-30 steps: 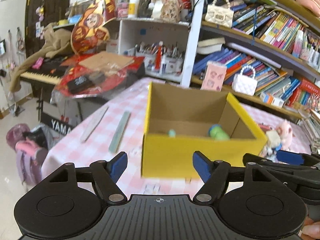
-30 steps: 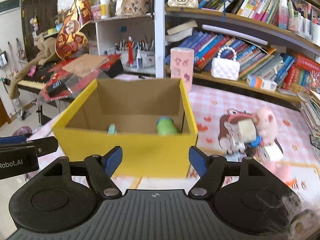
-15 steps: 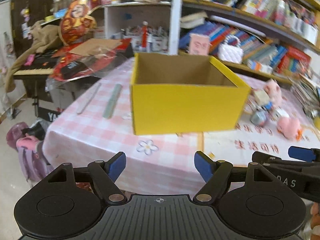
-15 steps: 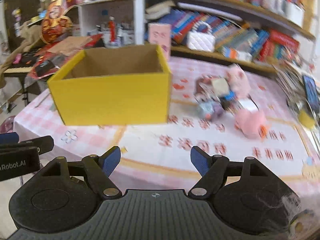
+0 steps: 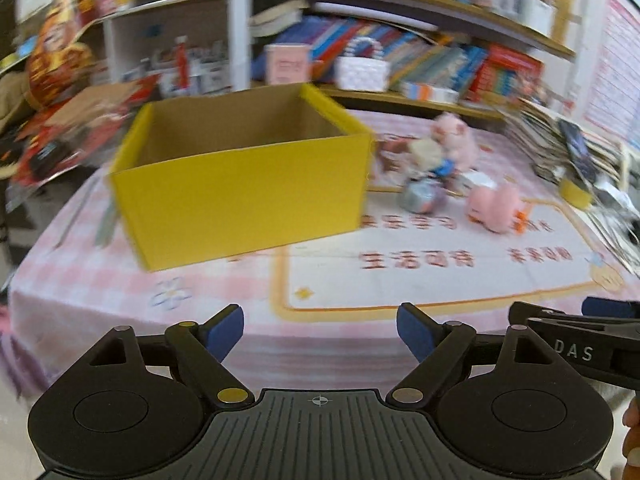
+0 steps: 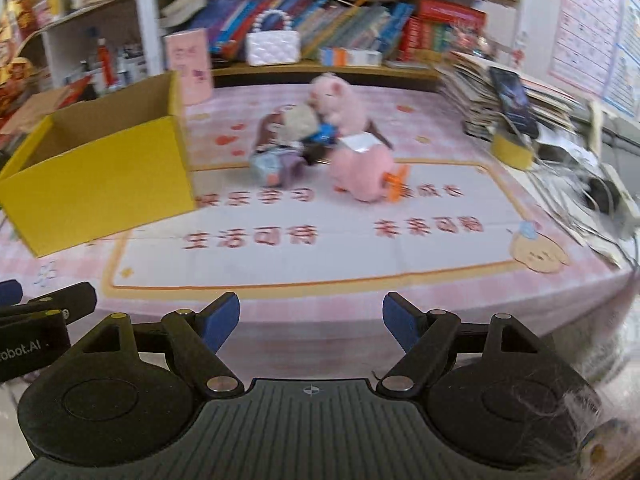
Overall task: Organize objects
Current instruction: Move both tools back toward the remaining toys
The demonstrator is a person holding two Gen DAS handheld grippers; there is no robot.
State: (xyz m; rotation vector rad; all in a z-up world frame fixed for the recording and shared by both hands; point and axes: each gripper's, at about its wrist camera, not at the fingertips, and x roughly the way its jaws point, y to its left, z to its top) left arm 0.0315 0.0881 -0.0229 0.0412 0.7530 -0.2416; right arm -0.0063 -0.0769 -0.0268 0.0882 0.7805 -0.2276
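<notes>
A yellow cardboard box (image 5: 244,184) stands on the pink checked table, left of a pile of toys; it also shows in the right wrist view (image 6: 96,176). The pile holds a pink plush pig (image 6: 366,174), a second pink plush (image 6: 336,100), a round silver-blue toy (image 6: 274,166) and a brown one; the pig also shows in the left wrist view (image 5: 496,206). My left gripper (image 5: 320,336) is open and empty, off the table's front edge. My right gripper (image 6: 312,322) is open and empty, also short of the table. The box's inside floor is hidden.
A stack of books and papers (image 6: 504,96) with a yellow tape roll (image 6: 512,148) fills the table's right side. Cables and a power strip (image 6: 600,196) lie at the far right. Bookshelves (image 6: 320,32) run behind. Red bags clutter the left (image 5: 60,140).
Both grippers have pulled back and swung right, away from the box. The box's contents are out of sight and the toy pile is now in front of the right gripper.
</notes>
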